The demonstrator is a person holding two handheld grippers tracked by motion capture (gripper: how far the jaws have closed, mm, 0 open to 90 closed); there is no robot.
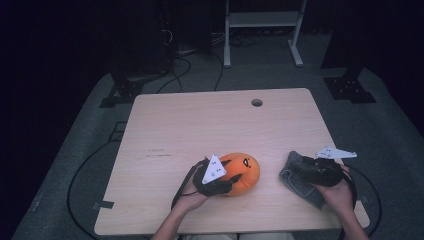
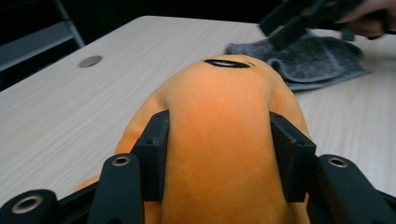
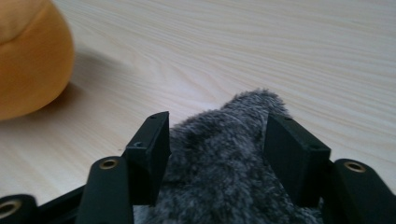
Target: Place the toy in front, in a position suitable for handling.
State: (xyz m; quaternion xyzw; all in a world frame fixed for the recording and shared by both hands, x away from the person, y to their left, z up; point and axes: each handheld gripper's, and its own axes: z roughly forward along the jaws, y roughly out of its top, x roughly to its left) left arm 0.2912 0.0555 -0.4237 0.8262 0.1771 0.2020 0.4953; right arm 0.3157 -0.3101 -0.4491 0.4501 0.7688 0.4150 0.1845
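Grippers, two, hand-held, both working at my near edge of the wooden table (image 1: 200, 120).

Left gripper (image 1: 226, 183): I am clamping it on the orange plush toy (image 1: 239, 172). In the left gripper view the two pads (image 2: 156, 154) are pressing into the soft body from either side and the fabric is bulging up between them, so the toy (image 2: 219, 140) is plainly gripped, not merely straddled. I am holding it low on the rear of the body, probably so that I can drag or lift it without crushing the face. The toy is resting on the table just in front of my left hand, near the middle of the near edge.

Right gripper (image 1: 312, 172): I am reaching it over the grey fleecy cloth (image 1: 300, 179), which is lying crumpled near the table's right-hand near corner, apart from the toy. In the right gripper view the cloth (image 3: 224, 163) is rising between the jaws, which are standing wide; the pads (image 3: 289, 154) are lying against the pile at most, so I judge that the grip is not yet made.

Markings: a black embroidered mark (image 1: 247, 162) is showing on the toy's top, too small to read. Faint printed text (image 1: 159, 152) is sitting on the tabletop, illegible. No brand or label is showing on the cloth.
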